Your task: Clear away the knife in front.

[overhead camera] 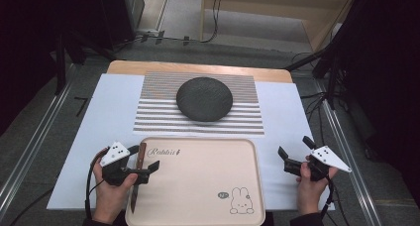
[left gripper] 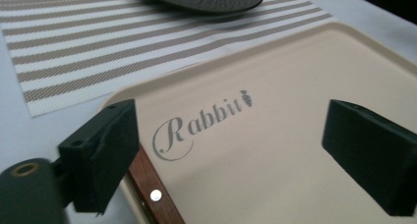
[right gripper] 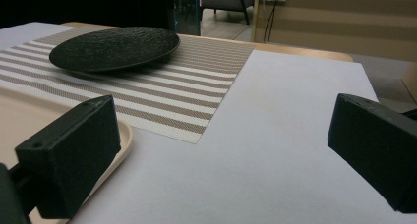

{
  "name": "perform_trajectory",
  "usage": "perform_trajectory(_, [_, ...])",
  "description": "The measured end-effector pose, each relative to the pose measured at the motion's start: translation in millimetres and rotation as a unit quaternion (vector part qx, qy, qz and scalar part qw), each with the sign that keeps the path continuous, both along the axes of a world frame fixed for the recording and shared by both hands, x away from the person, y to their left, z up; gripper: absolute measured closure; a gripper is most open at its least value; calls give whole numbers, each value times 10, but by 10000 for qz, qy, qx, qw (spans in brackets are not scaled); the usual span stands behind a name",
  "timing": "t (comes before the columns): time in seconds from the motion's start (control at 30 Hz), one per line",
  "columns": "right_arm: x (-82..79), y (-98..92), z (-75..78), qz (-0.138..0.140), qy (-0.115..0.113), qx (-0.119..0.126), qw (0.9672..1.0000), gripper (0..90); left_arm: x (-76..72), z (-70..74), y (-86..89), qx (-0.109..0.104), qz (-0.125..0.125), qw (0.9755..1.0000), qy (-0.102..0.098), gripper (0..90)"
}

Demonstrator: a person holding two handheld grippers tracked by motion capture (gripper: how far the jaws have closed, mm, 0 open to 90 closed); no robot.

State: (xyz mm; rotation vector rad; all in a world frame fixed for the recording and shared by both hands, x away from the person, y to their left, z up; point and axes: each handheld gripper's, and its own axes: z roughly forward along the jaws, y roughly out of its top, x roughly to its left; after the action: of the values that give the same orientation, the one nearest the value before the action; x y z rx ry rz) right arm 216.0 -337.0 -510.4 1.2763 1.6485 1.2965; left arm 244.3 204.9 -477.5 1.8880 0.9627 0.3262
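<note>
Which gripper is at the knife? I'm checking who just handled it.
The left gripper: its open jaws straddle the knife on the tray edge; right gripper hovers over bare tablecloth.

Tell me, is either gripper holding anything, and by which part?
Nothing is held. Left gripper stands open over the knife on the tray; right gripper is open too.

Open left claw (left gripper: 231, 150) over knife handle (left gripper: 155, 192)

Looks like lab/recording studio, not home. Table (overhead camera: 198, 67) wrapped in white sheet, boxed by metal rails (overhead camera: 29, 151) on grey floor, black stand legs (overhead camera: 317, 62) at far corners, cables (overhead camera: 215, 18) trailing to wall, dark curtains (overhead camera: 44, 18) both sides. Armchair (right gripper: 223, 0) in background.
</note>
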Motion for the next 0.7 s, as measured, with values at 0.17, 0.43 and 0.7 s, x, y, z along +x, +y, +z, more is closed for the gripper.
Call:
perform_trajectory(0.17, [2,3,-1,13,-3,-15,10000,0,-4,23,45,-100,-130,9997,-182,0])
perform_trajectory(0.43, [-1,-2,1,-14,1,-21,10000,0,7,48,181,-128,33,9992,-378,0])
perform_trajectory(0.7, [2,-10,-1,-24,-8,-33,10000,0,16,87,362,-146,217,9983,-518,0])
